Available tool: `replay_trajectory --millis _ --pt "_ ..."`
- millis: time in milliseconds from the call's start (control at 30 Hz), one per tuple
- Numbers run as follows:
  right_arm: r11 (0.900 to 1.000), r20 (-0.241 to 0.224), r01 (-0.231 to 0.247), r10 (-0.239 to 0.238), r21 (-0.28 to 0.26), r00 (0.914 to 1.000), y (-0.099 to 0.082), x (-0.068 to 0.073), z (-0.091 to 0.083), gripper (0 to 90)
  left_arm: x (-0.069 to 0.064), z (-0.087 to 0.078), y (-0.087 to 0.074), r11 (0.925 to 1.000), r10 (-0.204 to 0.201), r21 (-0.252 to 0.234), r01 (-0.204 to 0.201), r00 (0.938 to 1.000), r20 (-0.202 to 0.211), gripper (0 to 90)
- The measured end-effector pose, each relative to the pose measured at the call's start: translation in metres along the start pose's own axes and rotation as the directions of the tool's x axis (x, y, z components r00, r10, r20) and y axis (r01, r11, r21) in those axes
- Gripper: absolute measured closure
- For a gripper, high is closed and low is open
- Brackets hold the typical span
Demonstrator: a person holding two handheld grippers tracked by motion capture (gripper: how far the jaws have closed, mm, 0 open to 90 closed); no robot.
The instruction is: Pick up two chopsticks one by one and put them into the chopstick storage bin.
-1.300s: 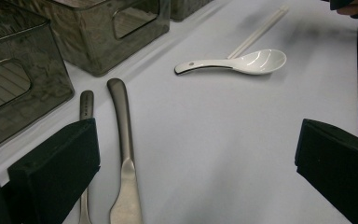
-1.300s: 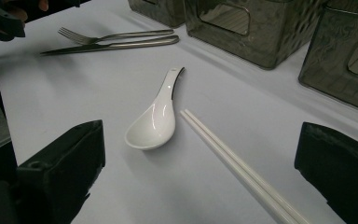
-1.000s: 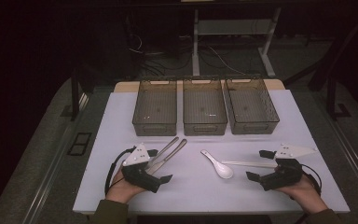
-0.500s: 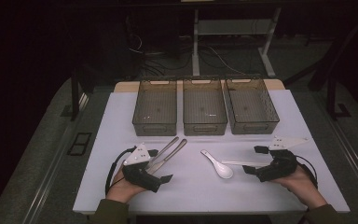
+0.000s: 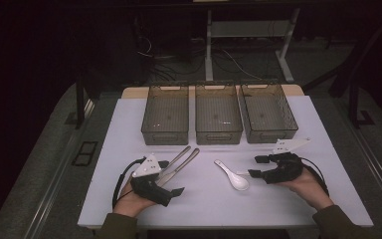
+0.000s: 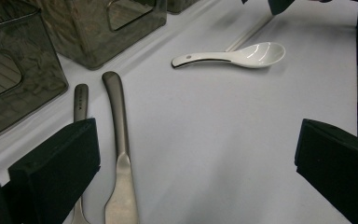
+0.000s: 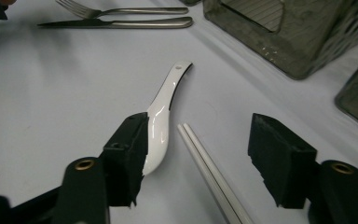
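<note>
While chopsticks (image 7: pixel 212 175) lie between right gripper (image 5: pixel 256 167) jaws, just closing, not yet pinched | spoon (image 5: pixel 233 176) at their 9 o'clock | left gripper (image 5: pixel 175 178) spread over knife (image 6: pixel 120 154), fork (image 6: pixel 79 105) | bins (image 5: pixel 218 119) at 12 empty, sorting unstarted

Both forearms come in from the near edge, each hand wrapped around a pair of tongs held low and roughly level. The left tongs (image 5: pixel 176 191) point toward the right with jaws spread wide and nothing between the pads. The right tongs (image 5: pixel 254 167) point leftward; their jaws have just been closing, yet a clear gap remains.
</note>
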State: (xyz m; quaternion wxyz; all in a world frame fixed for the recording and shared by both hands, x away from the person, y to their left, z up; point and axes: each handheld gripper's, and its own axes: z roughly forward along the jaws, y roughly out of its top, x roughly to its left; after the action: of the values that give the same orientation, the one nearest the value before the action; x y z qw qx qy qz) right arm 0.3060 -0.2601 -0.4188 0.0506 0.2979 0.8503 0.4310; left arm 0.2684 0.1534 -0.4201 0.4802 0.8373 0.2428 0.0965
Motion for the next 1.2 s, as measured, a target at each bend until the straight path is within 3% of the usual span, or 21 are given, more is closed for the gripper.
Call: replay_trajectory --millis 533,867,1200 --pt "0.9917 -0.031 0.073 -0.07 0.106 0.9971 0.007 -0.005 0.034 67.4 0.0 0.001 0.0 1.0 -0.005 -0.002 0.005 1.0 -0.003 0.0" --pt "0.9796 -0.033 0.116 -0.113 0.164 0.9931 0.006 -0.004 0.044 74.2 0.0 0.001 0.0 1.0 -0.005 0.003 0.005 1.0 -0.002 0.0" --pt "0.9727 -0.029 0.136 -0.133 0.188 0.9907 0.005 -0.003 0.047 78.4 0.0 0.0 0.0 1.0 -0.001 0.003 0.001 1.0 -0.001 0.0"
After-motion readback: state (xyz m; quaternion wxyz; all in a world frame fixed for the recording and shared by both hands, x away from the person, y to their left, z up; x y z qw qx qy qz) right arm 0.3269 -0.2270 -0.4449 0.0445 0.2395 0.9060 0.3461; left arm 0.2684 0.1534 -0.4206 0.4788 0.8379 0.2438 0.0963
